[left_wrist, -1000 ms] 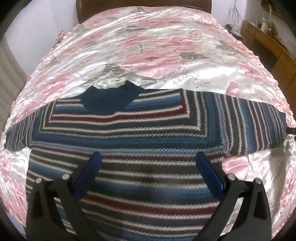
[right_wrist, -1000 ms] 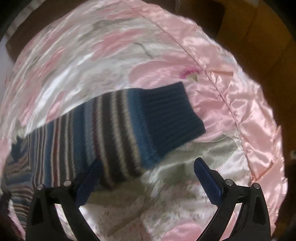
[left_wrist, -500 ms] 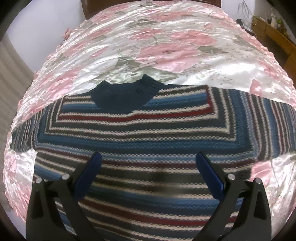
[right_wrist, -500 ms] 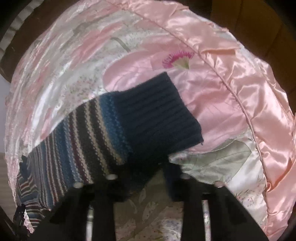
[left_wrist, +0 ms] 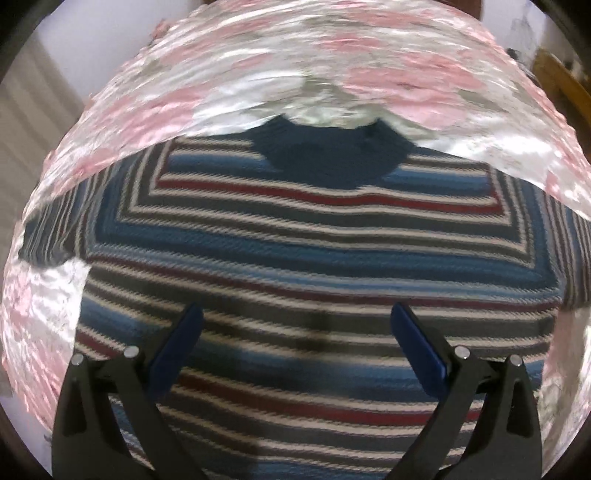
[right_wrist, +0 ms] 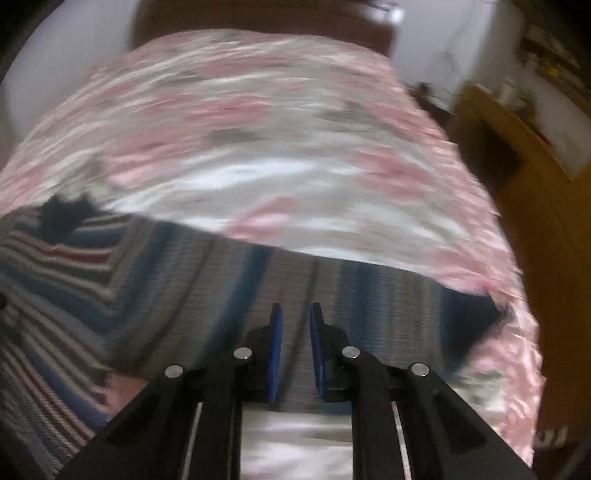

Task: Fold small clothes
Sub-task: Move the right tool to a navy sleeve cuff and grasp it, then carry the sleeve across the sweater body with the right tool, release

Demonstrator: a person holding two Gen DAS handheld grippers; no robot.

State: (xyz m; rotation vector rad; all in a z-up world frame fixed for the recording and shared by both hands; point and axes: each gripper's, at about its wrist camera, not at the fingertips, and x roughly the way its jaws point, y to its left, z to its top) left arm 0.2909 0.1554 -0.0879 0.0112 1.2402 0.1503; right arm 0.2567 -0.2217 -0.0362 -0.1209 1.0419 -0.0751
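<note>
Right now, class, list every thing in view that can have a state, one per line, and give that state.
Sweater: spread flat on the bedspread, not yet folded, collar away from the camera.
Sleeve: stretched out sideways, lying flat.
Bedspread: laid over the bed, shiny, wrinkled.
Left gripper: open, above the sweater's body.
Right gripper: nearly shut, over the sleeve; grip unclear.

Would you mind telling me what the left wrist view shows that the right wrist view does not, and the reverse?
Only the left wrist view shows the left gripper, jaws wide apart, above the sweater's body, and the sweater's other sleeve at the far left. Only the right wrist view shows the right gripper, jaws close together over the right sleeve; blur hides whether it pinches fabric. It also shows the dark cuff, wooden furniture and the headboard. Both show the sweater, its navy collar and the floral bedspread.
</note>
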